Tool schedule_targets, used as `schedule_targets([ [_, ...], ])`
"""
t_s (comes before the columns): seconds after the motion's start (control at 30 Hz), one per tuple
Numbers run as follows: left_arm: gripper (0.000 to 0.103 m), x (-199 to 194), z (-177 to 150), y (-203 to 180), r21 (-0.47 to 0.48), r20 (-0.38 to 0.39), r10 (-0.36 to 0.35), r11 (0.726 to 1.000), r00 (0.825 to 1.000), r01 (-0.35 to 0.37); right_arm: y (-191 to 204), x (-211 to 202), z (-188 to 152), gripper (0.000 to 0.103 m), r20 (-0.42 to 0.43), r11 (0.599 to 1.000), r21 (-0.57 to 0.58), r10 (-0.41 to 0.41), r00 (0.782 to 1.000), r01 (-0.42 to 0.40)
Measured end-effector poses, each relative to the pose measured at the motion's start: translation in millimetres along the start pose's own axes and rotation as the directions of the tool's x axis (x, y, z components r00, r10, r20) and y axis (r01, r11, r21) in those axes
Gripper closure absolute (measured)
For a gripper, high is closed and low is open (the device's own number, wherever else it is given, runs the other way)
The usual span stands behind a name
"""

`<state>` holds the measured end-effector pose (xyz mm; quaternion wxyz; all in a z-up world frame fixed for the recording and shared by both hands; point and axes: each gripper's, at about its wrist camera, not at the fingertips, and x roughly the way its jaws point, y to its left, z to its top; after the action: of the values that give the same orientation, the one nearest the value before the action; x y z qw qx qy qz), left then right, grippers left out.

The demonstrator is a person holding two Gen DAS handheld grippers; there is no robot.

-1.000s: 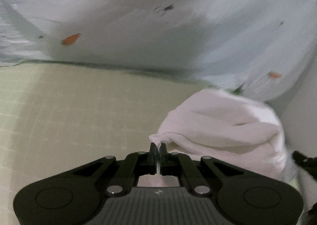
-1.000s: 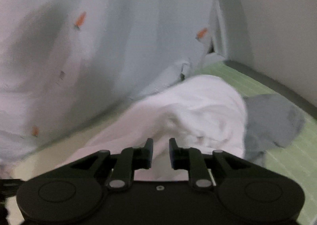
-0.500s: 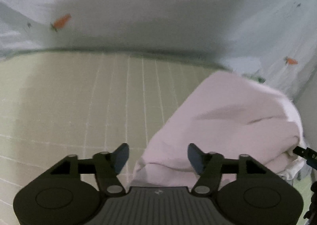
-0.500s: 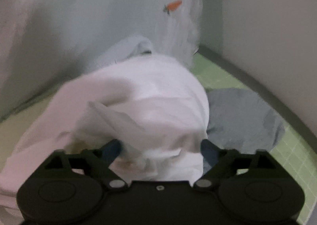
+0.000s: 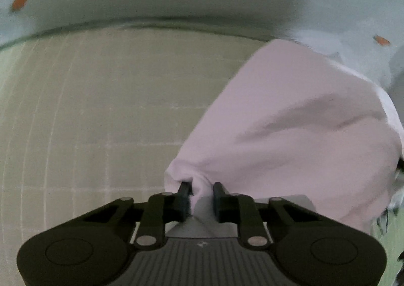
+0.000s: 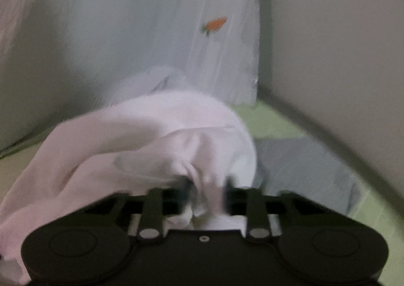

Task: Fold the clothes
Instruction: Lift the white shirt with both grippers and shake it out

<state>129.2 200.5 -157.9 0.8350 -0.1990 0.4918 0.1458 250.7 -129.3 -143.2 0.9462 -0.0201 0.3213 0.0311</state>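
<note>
While the left gripper (image 5: 200,196) points down at the green gridded mat (image 5: 101,109), its jaws are closing on a bunched corner of the white garment (image 5: 290,129), with the fabric pinched between them. The rest of the garment spreads ahead and to the right of the jaws, lying on the mat. The right gripper (image 6: 207,192) has its jaws closing on a fold of the same garment (image 6: 151,134); the view is blurred, so firm contact appears likely but is not certain. A grey cloth (image 6: 303,167) lies right of these jaws. A pale sheet with carrot print (image 6: 151,33) hangs beyond the garment.
</note>
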Motion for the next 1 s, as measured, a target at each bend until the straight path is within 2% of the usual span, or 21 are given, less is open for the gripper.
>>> schedule_targets([
  [0.1,0.085,-20.4,-2.9,-9.6,0.039,0.065,0.003,0.999,0.998,-0.006,0.8,-22.9,17.0,0.089,0.078,1.0,-0.011,0.006,0.997,-0.005],
  [0.17,0.086,-44.8,-5.3,-5.3,0.022,0.13,-0.028,0.999,0.991,0.025,3.7,-42.8,28.2,0.091,0.134,0.999,-0.021,0.036,0.99,-0.034],
  [0.23,0.086,-75.0,-7.3,-2.6,0.025,0.204,-0.033,0.999,0.978,0.029,9.7,-64.9,38.0,0.092,0.191,0.997,-0.035,0.079,0.978,-0.074],
  [0.3,0.086,-108.9,-9.2,-1.3,0.034,0.284,-0.037,0.999,0.958,0.028,24.0,-93.6,46.2,0.092,0.264,0.99,-0.08,0.137,0.955,-0.12],
  [0.43,0.087,-179.5,-19.9,4.2,0.045,0.435,-0.041,0.999,0.899,0.024,58.4,-156.0,54.0,0.093,0.404,0.962,-0.216,0.245,0.881,-0.168],
  [0.53,0.087,-227.4,-33.7,21.5,0.028,0.522,-0.02,1.0,0.853,0.007,75.6,-208.9,55.7,0.093,0.49,0.935,-0.283,0.333,0.806,-0.214],
  [0.63,0.088,-271.6,-50.0,45.6,-0.021,0.602,0.026,1.0,0.798,-0.017,90.2,-263.5,50.4,0.093,0.553,0.906,-0.338,0.41,0.726,-0.254],
  [0.7,0.088,-298.7,-65.1,67.0,-0.065,0.637,0.077,0.997,0.767,-0.046,96.1,-285.5,49.0,0.093,0.567,0.889,-0.356,0.451,0.689,-0.289],
  [0.8,0.088,-330.1,-86.7,96.9,-0.128,0.663,0.156,0.987,0.733,-0.094,109.8,-315.1,39.0,0.094,0.554,0.857,-0.369,0.514,0.655,-0.36],
  [0.83,0.088,-336.6,-95.3,107.1,-0.146,0.662,0.185,0.982,0.726,-0.117,115.3,-318.5,35.4,0.094,0.542,0.846,-0.373,0.532,0.65,-0.382],
  [0.9,0.087,-339.5,-111.1,126.3,-0.176,0.639,0.244,0.97,0.729,-0.17,132.3,-313.9,26.4,0.093,0.484,0.813,-0.381,0.581,0.655,-0.44],
  [0.93,0.083,-337.6,-118.4,139.7,-0.204,0.606,0.282,0.959,0.744,-0.198,142.2,-312.5,19.6,0.091,0.432,0.795,-0.393,0.603,0.671,-0.462],
  [0.97,0.08,-331.2,-124.4,153.1,-0.241,0.562,0.323,0.945,0.761,-0.222,154.9,-306.4,11.2,0.088,0.365,0.784,-0.405,0.61,0.703,-0.47],
  [1.0,0.077,-325.2,-130.6,164.2,-0.274,0.519,0.358,0.93,0.776,-0.246,167.3,-297.2,1.4,0.073,0.299,0.785,-0.407,0.597,0.745,-0.466],
])
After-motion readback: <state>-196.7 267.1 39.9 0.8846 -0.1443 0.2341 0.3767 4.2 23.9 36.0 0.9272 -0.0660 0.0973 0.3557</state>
